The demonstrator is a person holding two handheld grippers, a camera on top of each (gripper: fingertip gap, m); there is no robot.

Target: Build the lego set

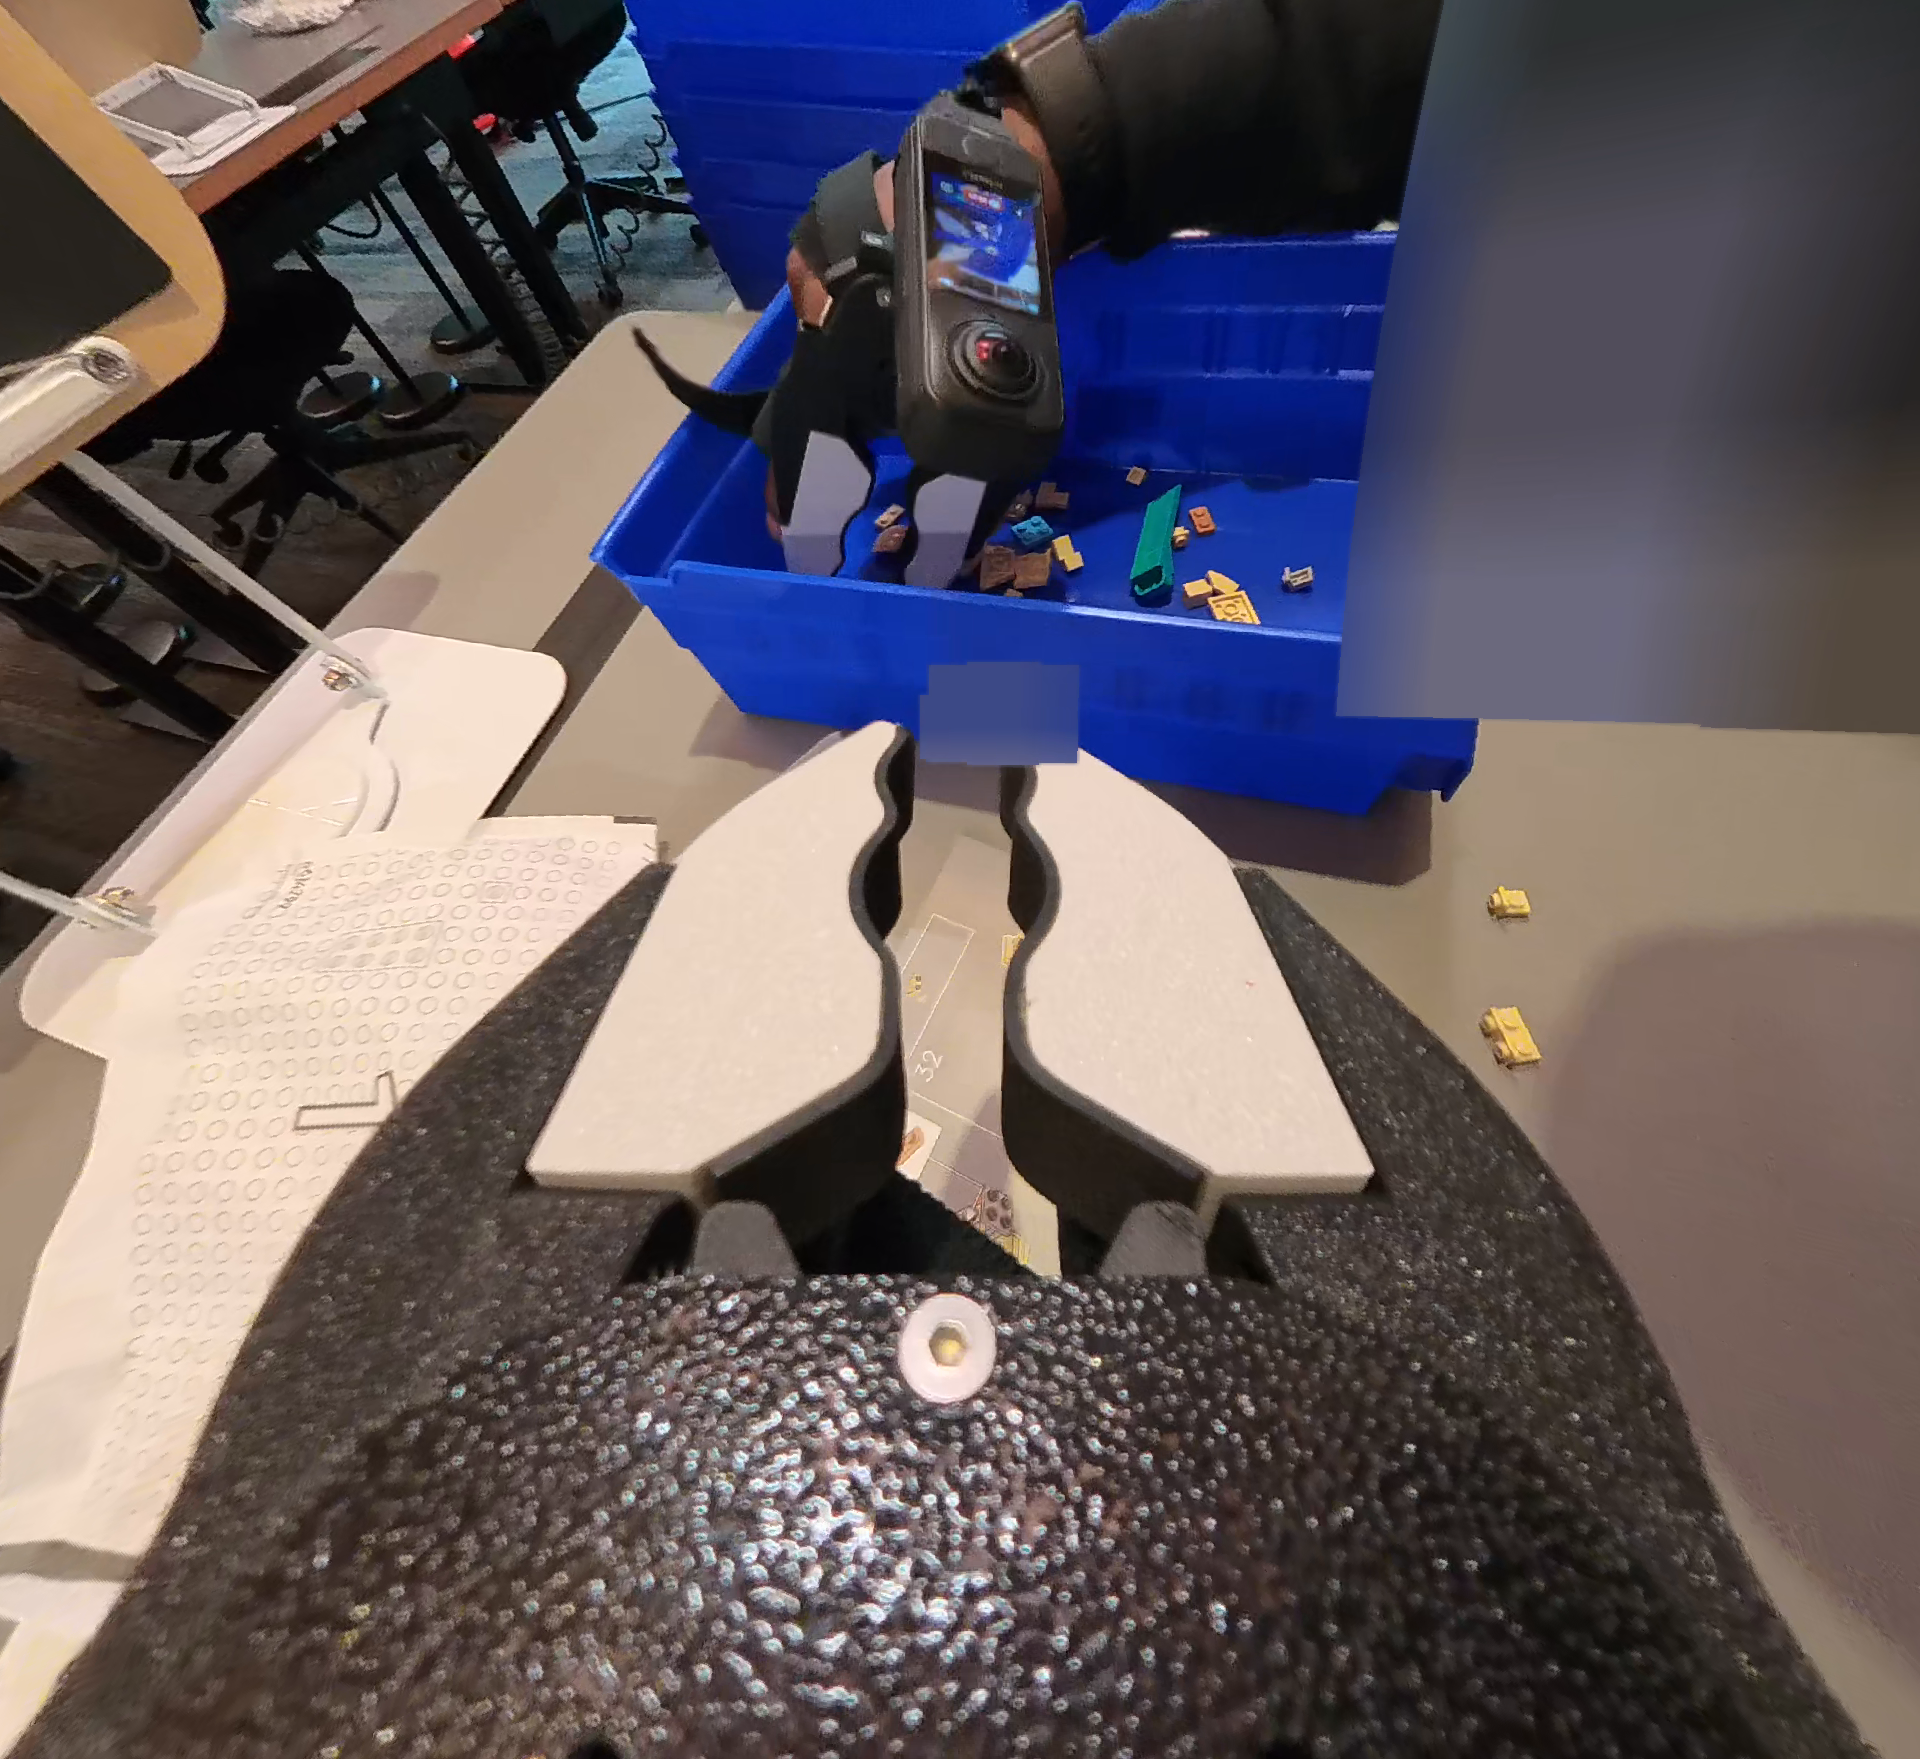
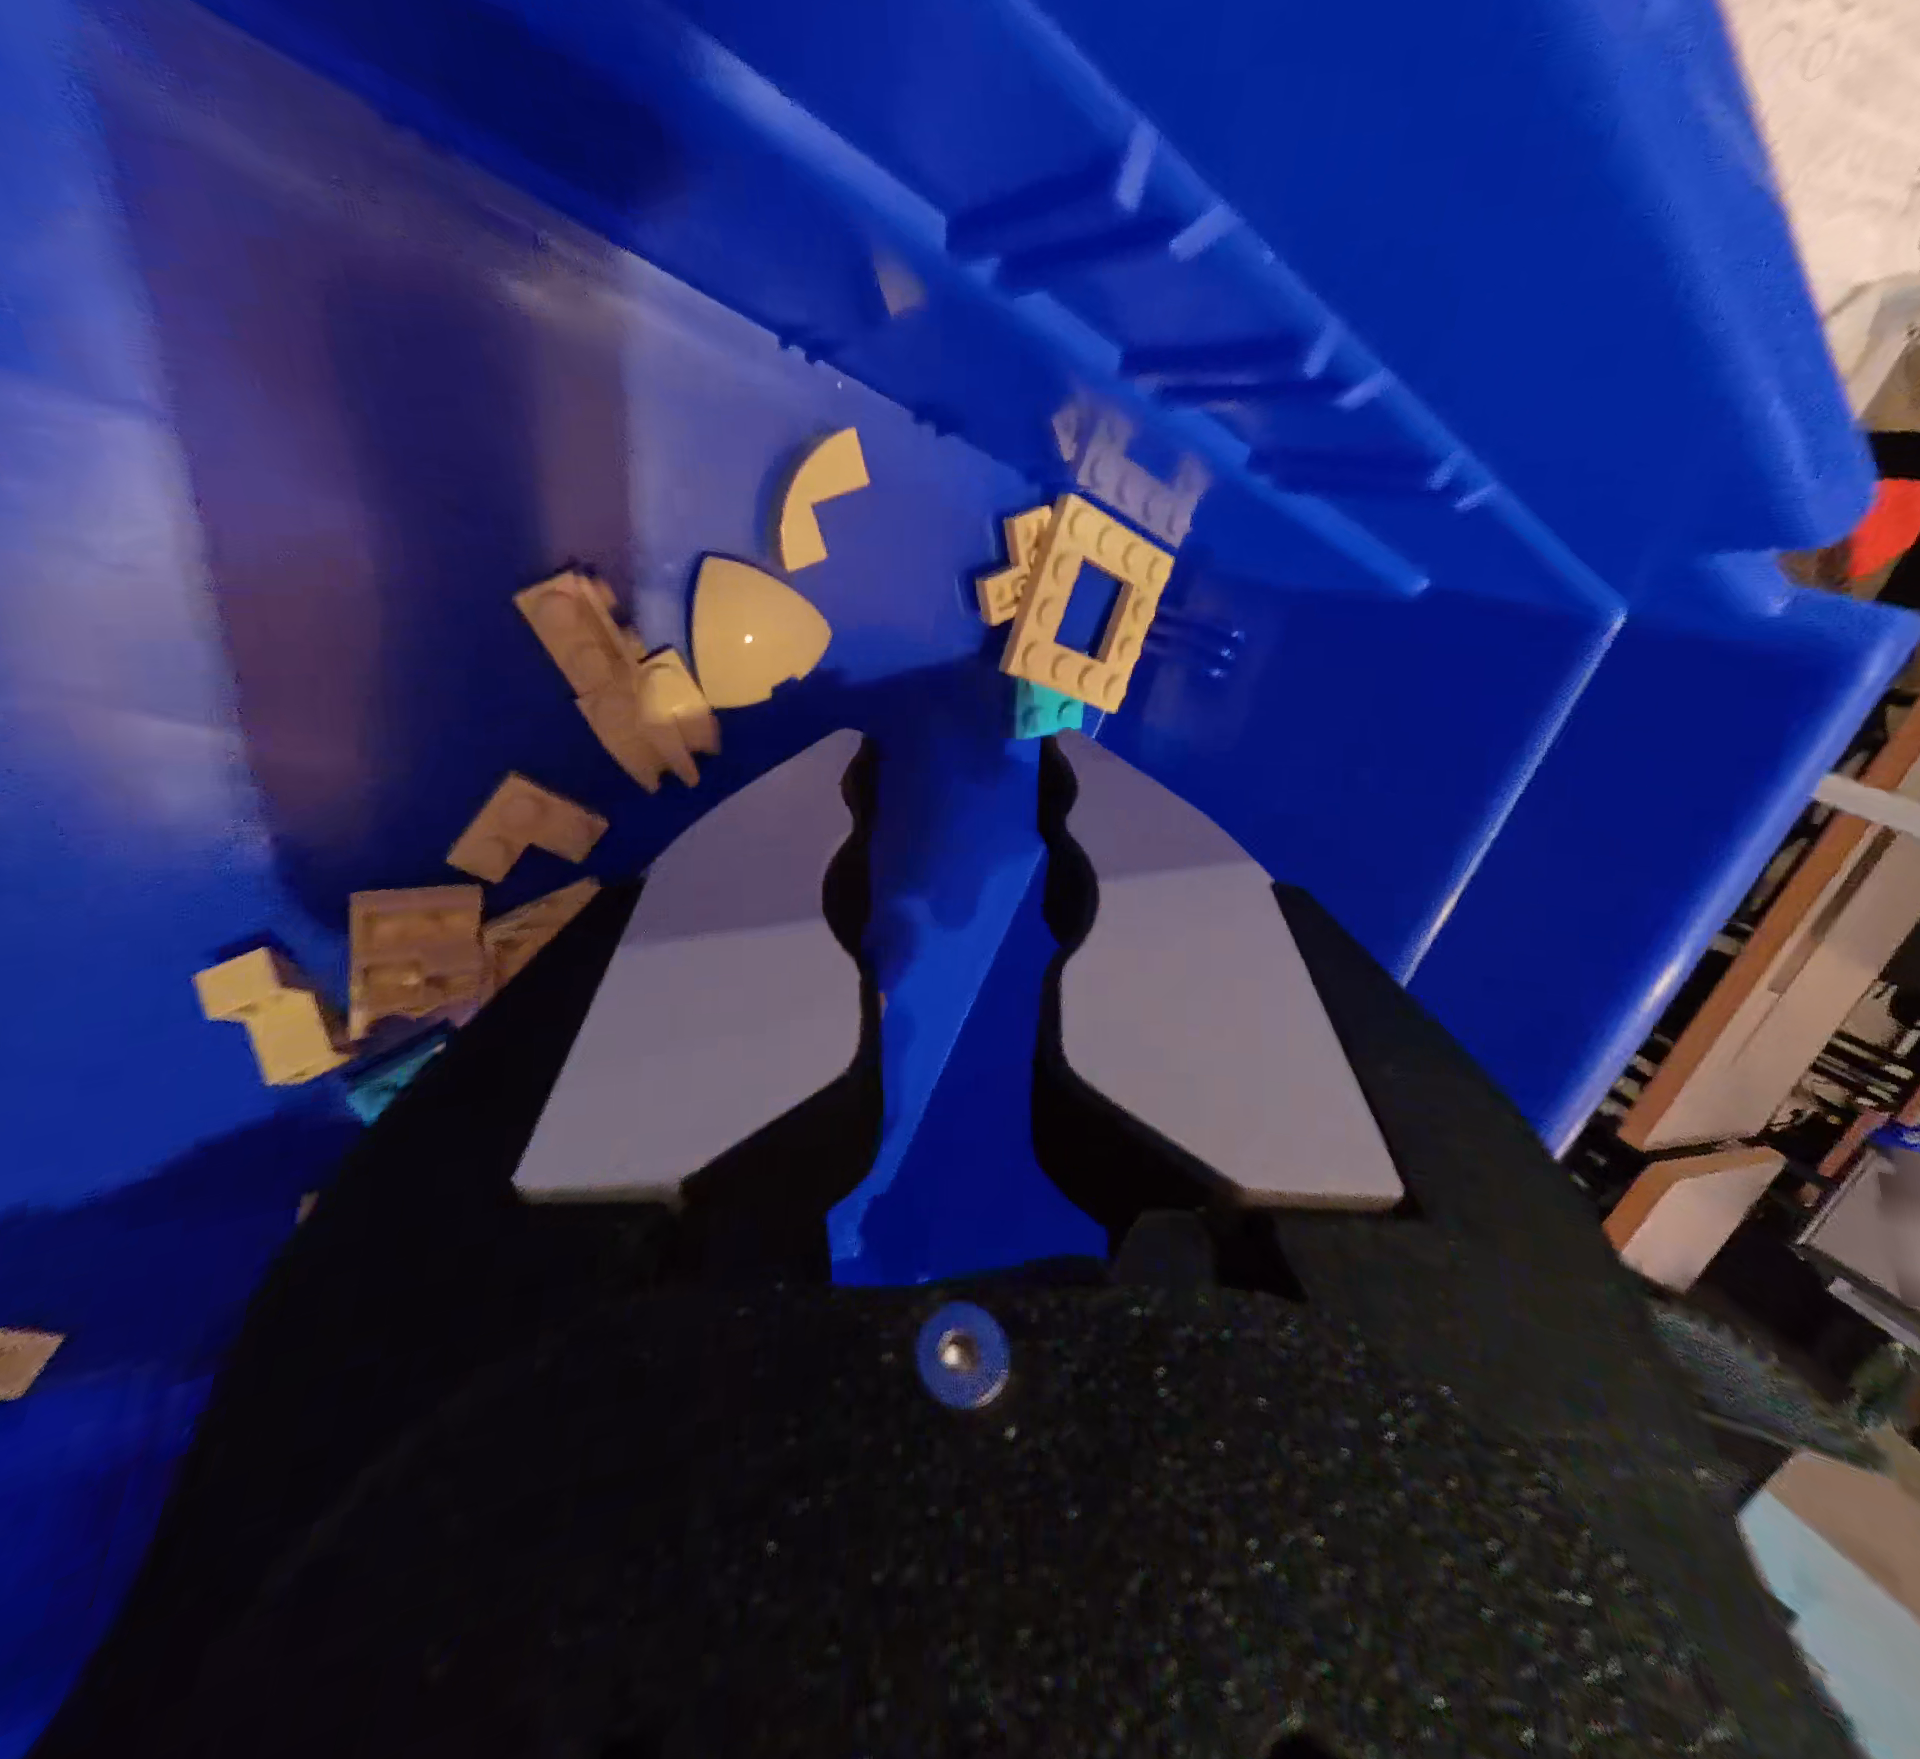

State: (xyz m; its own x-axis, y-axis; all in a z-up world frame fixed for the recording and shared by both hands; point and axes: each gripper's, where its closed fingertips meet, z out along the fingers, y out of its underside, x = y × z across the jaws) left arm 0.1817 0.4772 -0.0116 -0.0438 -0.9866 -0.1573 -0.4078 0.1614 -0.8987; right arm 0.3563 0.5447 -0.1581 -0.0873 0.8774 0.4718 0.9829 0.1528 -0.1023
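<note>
My left gripper point(image 1: 956, 759) is open and empty. It hovers over the instruction sheet point(image 1: 956, 1065) on the grey table, just short of the blue bin point(image 1: 1039, 660). My right gripper point(image 1: 878, 566) shows in the left wrist view reaching down into that bin, open, among several loose tan, blue and green pieces point(image 1: 1153, 535). In the right wrist view the right gripper point(image 2: 954, 743) is open and empty above the bin floor point(image 2: 312, 462). A tan square frame plate point(image 2: 1086, 603) and a teal piece point(image 2: 1044, 707) lie just ahead of its fingertips. Tan plates point(image 2: 416, 961) lie to its left.
Two small yellow pieces point(image 1: 1509, 1034) lie on the table to the right. A white studded-pattern sheet point(image 1: 312, 1034) and a white board lie at the left. More blue bins point(image 1: 904, 47) are stacked behind. Desks and chairs stand far left. A dark-sleeved arm point(image 1: 1247, 78) holds the right gripper. About 25 centimeters separates my left fingertips from my right.
</note>
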